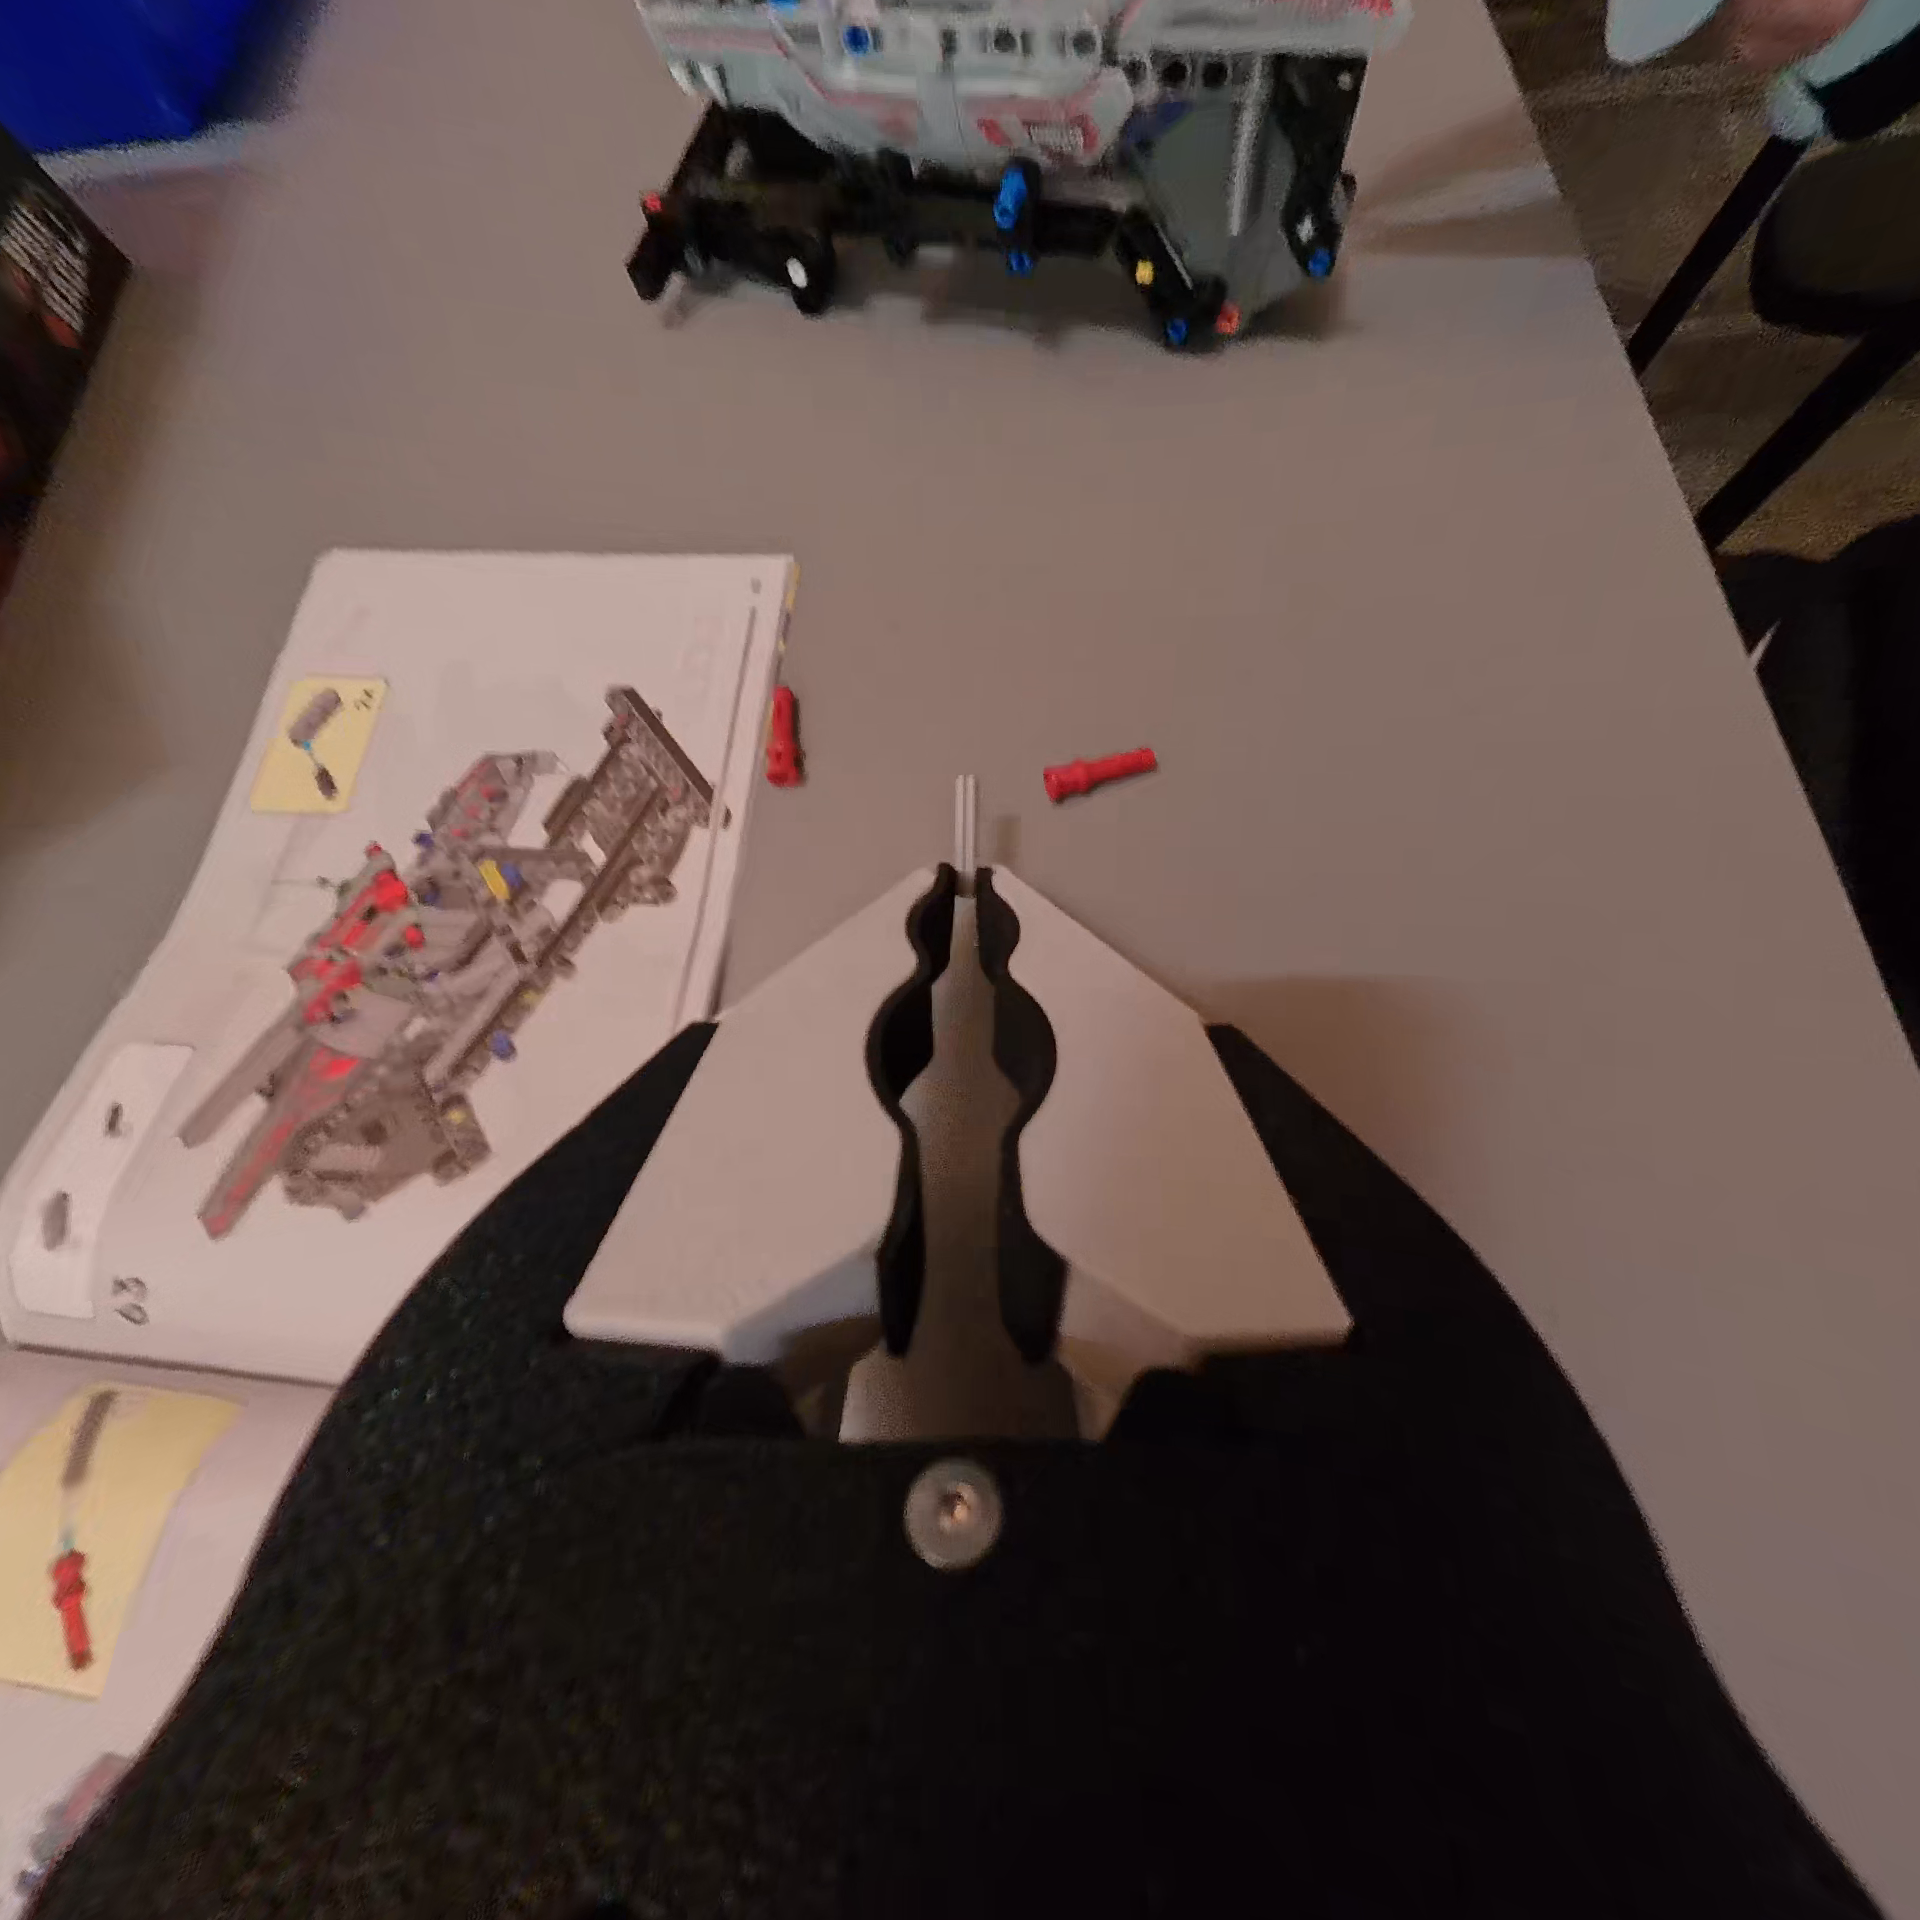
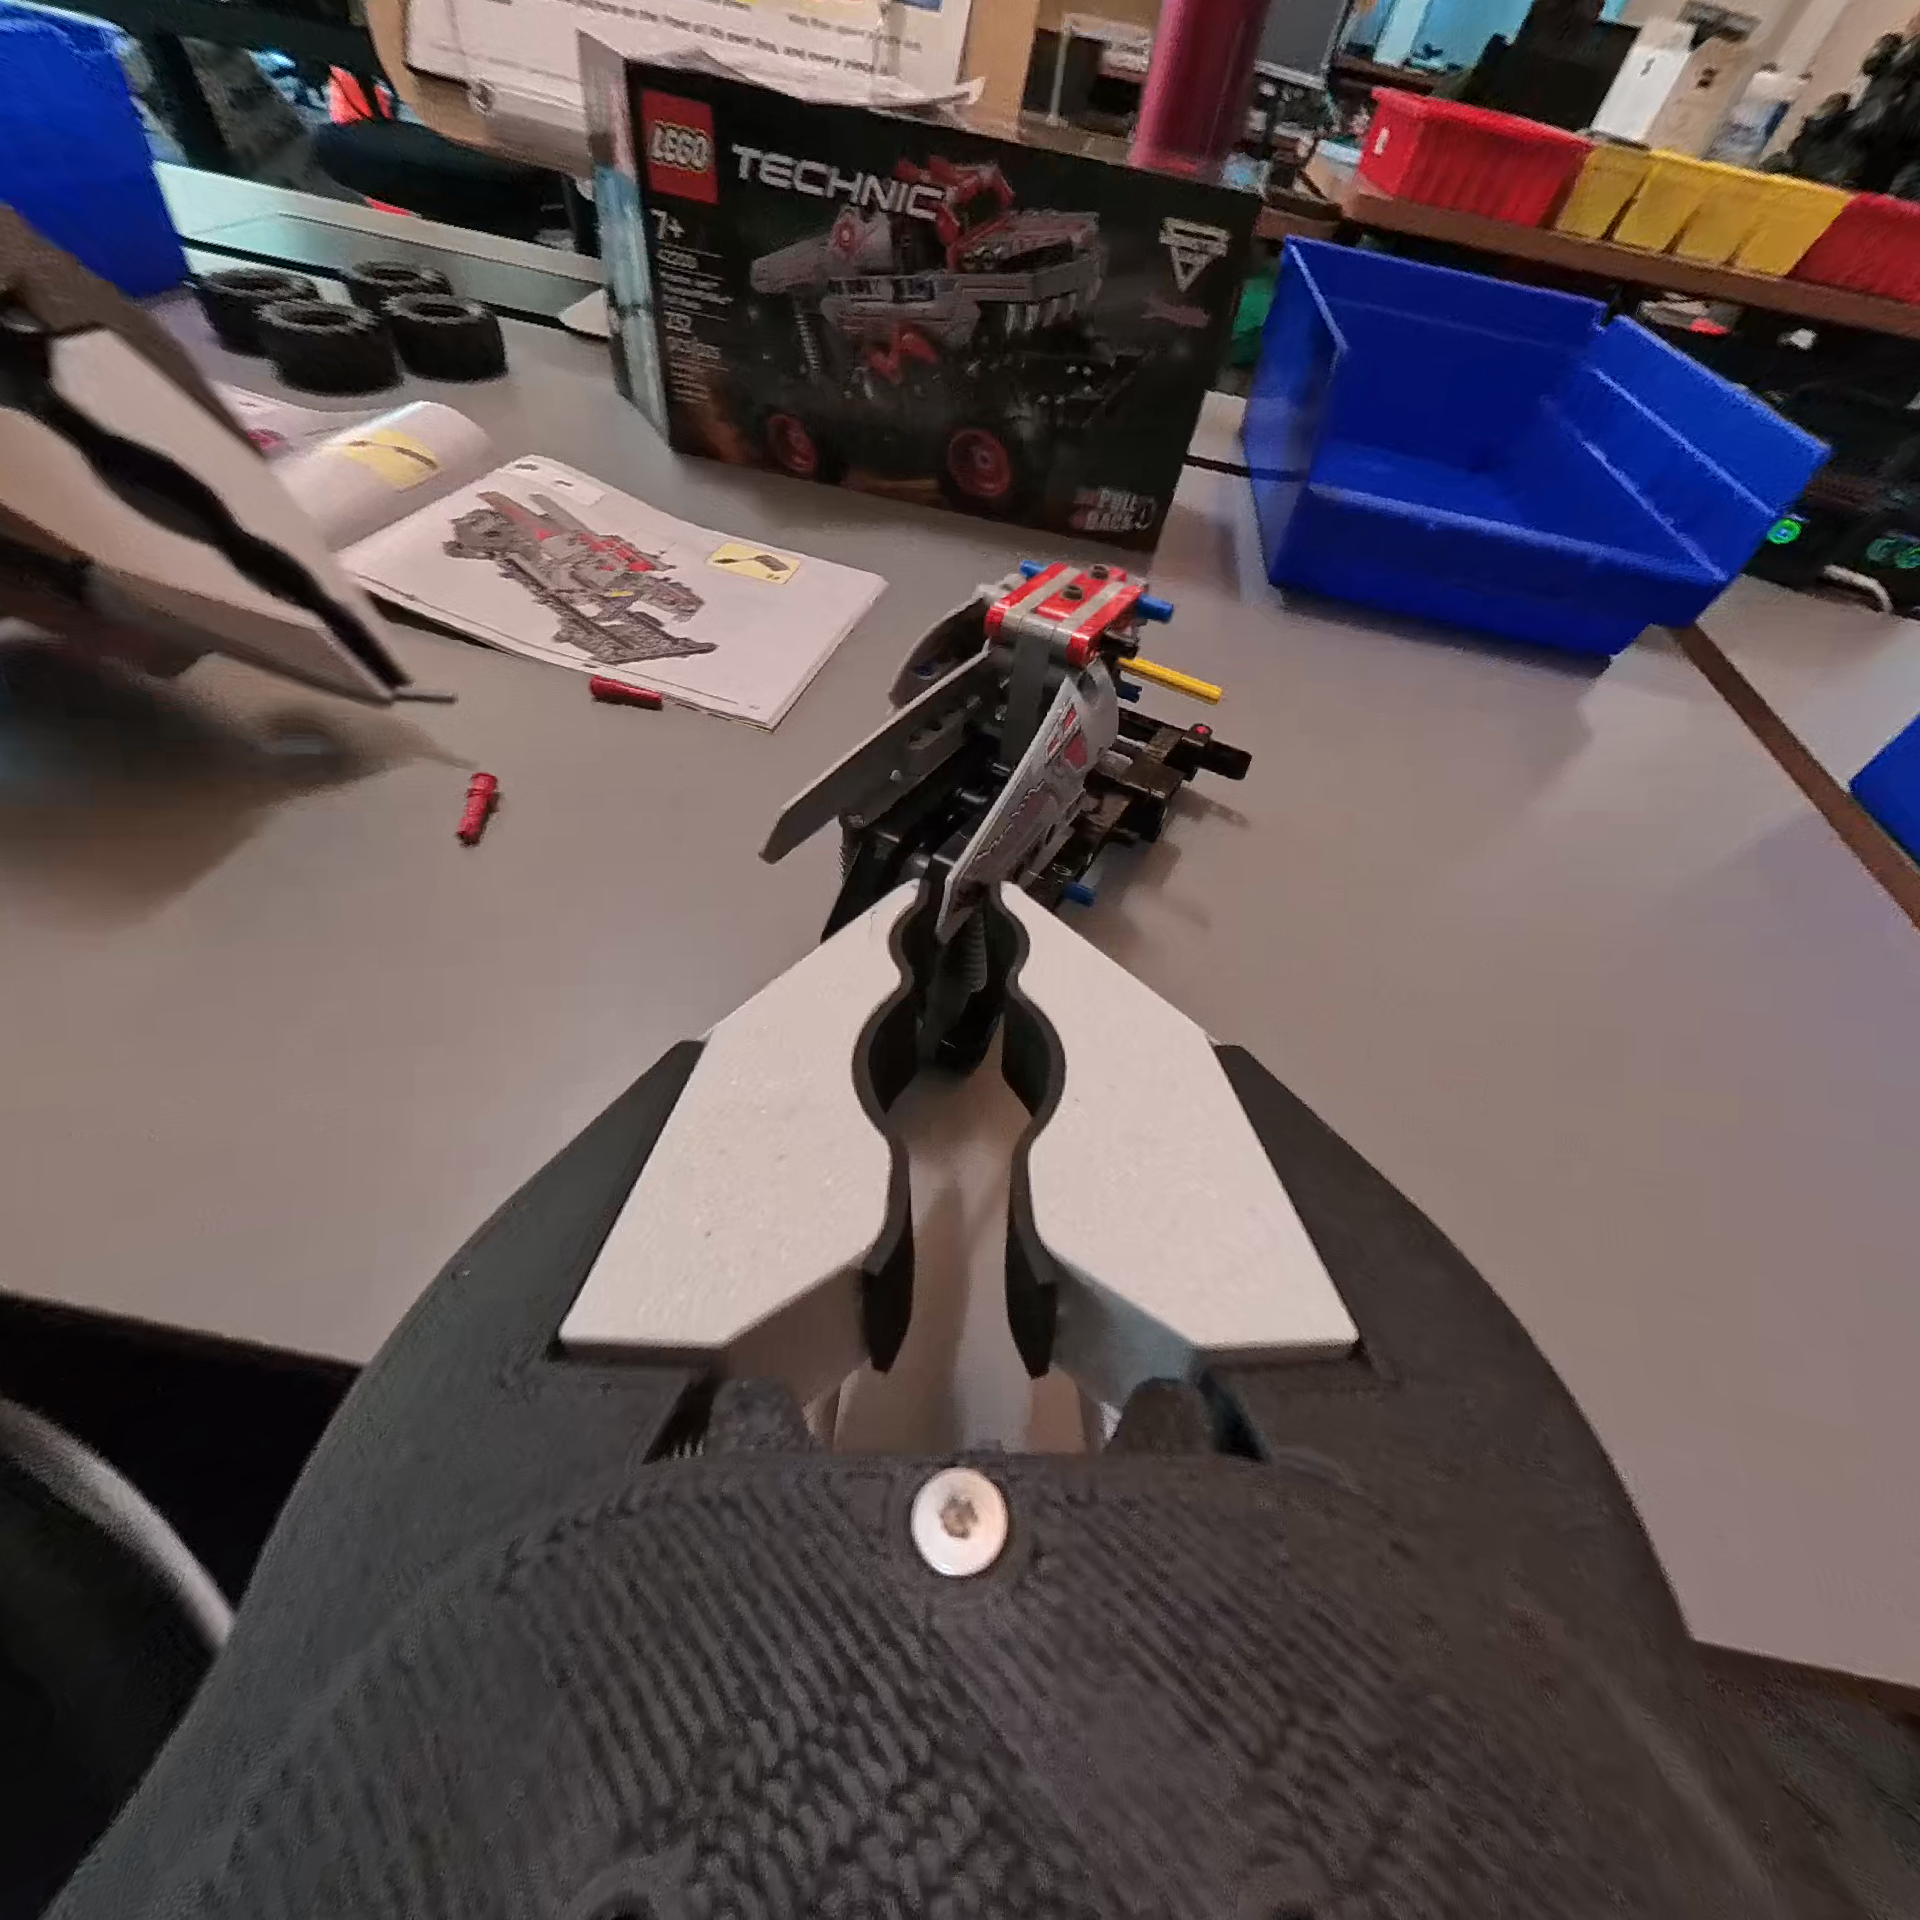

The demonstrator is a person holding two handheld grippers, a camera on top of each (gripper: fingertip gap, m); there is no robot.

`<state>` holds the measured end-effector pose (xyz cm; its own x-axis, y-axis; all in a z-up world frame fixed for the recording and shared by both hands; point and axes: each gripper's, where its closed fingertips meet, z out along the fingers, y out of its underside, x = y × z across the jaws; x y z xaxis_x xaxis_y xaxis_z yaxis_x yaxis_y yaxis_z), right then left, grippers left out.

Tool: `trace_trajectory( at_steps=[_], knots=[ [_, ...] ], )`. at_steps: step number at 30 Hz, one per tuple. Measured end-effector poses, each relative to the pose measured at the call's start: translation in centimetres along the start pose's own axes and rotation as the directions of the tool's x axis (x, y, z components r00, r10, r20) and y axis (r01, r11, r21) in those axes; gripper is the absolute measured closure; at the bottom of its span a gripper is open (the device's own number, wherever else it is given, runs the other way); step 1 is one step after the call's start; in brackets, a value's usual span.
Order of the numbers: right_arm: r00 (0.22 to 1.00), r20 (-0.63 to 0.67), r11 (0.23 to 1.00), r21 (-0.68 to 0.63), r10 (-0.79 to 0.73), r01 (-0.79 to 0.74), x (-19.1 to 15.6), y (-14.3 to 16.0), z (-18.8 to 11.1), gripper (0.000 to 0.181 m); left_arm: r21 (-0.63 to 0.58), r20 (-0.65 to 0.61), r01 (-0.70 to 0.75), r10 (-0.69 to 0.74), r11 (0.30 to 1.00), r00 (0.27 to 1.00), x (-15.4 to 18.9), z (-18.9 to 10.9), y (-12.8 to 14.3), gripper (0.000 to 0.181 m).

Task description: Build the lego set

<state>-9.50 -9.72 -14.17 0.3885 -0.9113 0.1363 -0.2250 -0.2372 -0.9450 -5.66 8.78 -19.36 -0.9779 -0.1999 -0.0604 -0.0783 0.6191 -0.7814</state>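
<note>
My left gripper (image 1: 964, 871) is shut on a thin grey axle (image 1: 966, 816) that sticks out past its tips, above the grey table. The left gripper also shows at the left of the right wrist view (image 2: 390, 686). Two red pins lie ahead of it, one (image 1: 1096, 771) to the right and one (image 1: 784, 735) beside the open instruction booklet (image 1: 416, 935). The half-built grey, black and red truck model (image 1: 997, 145) stands at the far end. My right gripper (image 2: 961, 899) is shut on the model's near end (image 2: 1023, 748), which rests on the table.
The set's box (image 2: 914, 312) stands behind the booklet (image 2: 623, 582). Several black tyres (image 2: 353, 322) lie at the back left. A blue bin (image 2: 1496, 478) sits at the right, near the table's right edge (image 2: 1808, 769). A chair (image 1: 1808, 312) stands beyond that edge. One gripper's finger ends stand about 20 cm off the other's.
</note>
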Motion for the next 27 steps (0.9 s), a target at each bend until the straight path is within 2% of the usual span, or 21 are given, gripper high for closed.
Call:
trace_trajectory(
  at_steps=[1, 3, 6, 8, 11, 14, 17, 21, 27],
  knots=[
    [1.0, 0.017, 1.0, 0.009, 0.002, -0.002, 0.0, -0.1, -0.3, 0.173, 0.015, 0.003, -0.008, 0.008, 1.0, 1.0, -0.3, 0.0, -0.8, 0.18],
    [0.998, 0.065, 1.0, 0.011, 0.013, -0.014, -0.1, 0.0, -0.8, 0.161, 0.054, 0.011, -0.036, 0.036, 0.998, 0.999, -0.9, 0.0, -2.9, 0.18],
    [0.977, 0.21, 0.999, 0.011, 0.03, -0.033, -0.7, -0.4, -2.1, 0.148, 0.093, 0.018, -0.101, 0.099, 0.991, 0.995, -1.6, 0.1, -6.3, 0.18],
    [0.953, 0.304, 0.998, 0.048, 0.023, -0.039, -0.5, -1.9, -3.5, 0.15, 0.12, -0.012, -0.134, 0.137, 0.984, 0.991, -1.8, 0.6, -8.7, 0.179],
    [0.967, 0.252, 0.994, 0.107, -0.031, 0.004, 3.4, -4.1, -3.5, 0.157, 0.143, -0.073, -0.157, 0.169, 0.977, 0.983, -2.1, 2.6, -12.1, 0.18],
    [0.96, 0.263, 0.994, 0.085, -0.091, 0.07, 6.8, -4.7, -0.8, 0.162, 0.123, -0.114, -0.198, 0.212, 0.973, 0.971, -2.9, 5.4, -14.1, 0.18],
    [0.903, 0.423, 0.997, 0.025, -0.073, 0.069, 7.1, -4.6, 2.6, 0.161, 0.103, -0.156, -0.217, 0.231, 0.971, 0.96, -3.4, 7.4, -15.4, 0.18],
    [0.772, 0.635, 0.999, -0.025, -0.003, 0.024, 5.7, -5.1, 5.8, 0.166, 0.053, -0.2, -0.195, 0.202, 0.979, 0.959, -4.0, 8.7, -15.7, 0.18],
    [0.648, 0.738, 0.982, -0.153, 0.187, -0.109, 4.8, -5.0, 8.1, 0.172, -0.035, -0.395, -0.009, -0.005, 0.999, 0.919, -3.4, 9.0, -15.4, 0.18]
  ],
)
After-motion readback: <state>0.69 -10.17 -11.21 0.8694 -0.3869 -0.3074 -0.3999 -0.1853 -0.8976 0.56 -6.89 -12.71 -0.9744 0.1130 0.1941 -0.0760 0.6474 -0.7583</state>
